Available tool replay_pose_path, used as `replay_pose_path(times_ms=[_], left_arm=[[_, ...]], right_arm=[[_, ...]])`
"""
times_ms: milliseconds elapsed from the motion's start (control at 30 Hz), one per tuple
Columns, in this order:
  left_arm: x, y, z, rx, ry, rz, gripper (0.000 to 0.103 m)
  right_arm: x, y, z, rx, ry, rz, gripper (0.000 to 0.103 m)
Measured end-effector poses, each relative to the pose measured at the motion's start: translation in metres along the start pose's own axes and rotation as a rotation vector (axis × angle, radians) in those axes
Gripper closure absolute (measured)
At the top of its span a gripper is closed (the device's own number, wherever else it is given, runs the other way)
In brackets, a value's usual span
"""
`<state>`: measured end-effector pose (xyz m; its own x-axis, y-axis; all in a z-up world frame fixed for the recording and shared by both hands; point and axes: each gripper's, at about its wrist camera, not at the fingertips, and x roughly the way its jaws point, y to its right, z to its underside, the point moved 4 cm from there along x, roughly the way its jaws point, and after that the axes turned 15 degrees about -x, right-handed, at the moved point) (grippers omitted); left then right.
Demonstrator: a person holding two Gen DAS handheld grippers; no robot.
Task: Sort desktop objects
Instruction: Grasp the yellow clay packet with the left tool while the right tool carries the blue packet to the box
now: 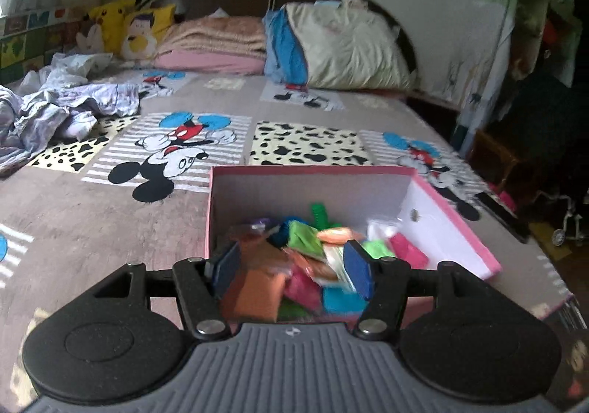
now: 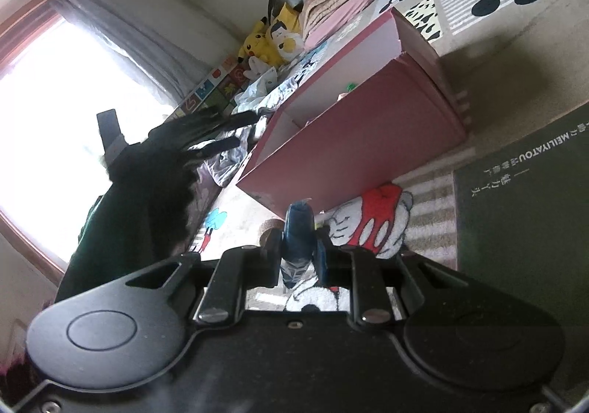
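Observation:
A pink cardboard box with white inner walls stands on the bed and holds several colourful packets in orange, green, pink and blue. My left gripper hangs open just over the box's near end, with nothing pressed between its blue pads. The right wrist view is rolled sideways. There the same pink box lies ahead, and my left gripper reaches over its far side. My right gripper is shut on a dark blue packet, held above the bedspread near the box's outer wall.
The bedspread has cartoon mouse prints. Crumpled cloth lies at the left, with pillows and plush toys at the headboard. A dark green lettered box lies beside the pink box. A dark sleeve shows against the window.

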<state>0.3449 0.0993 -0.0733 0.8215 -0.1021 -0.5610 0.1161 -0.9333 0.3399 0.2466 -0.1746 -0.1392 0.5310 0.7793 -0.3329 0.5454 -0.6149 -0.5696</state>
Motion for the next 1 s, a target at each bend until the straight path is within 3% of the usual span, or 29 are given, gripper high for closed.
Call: replay_pose_path(times_ms=[167, 333, 567, 1000], left_arm=[[-0.033, -0.007, 0.030, 0.007, 0.020, 0.028, 0.042], [-0.041, -0.022, 0.060, -0.004, -0.001, 0.013, 0.042], [-0.029, -0.027, 0.100, -0.028, -0.049, 0.019, 0.042], [0.003, -0.018, 0.131, -0.065, -0.045, -0.088, 0.042]], right_arm=[[-0.006, -0.004, -0.001, 0.001, 0.005, 0.000, 0.085], [-0.013, -0.008, -0.007, -0.013, 0.016, 0.013, 0.085], [-0.016, -0.009, -0.024, -0.052, 0.034, 0.037, 0.085], [-0.004, -0.006, -0.068, -0.153, 0.043, 0.071, 0.085]])
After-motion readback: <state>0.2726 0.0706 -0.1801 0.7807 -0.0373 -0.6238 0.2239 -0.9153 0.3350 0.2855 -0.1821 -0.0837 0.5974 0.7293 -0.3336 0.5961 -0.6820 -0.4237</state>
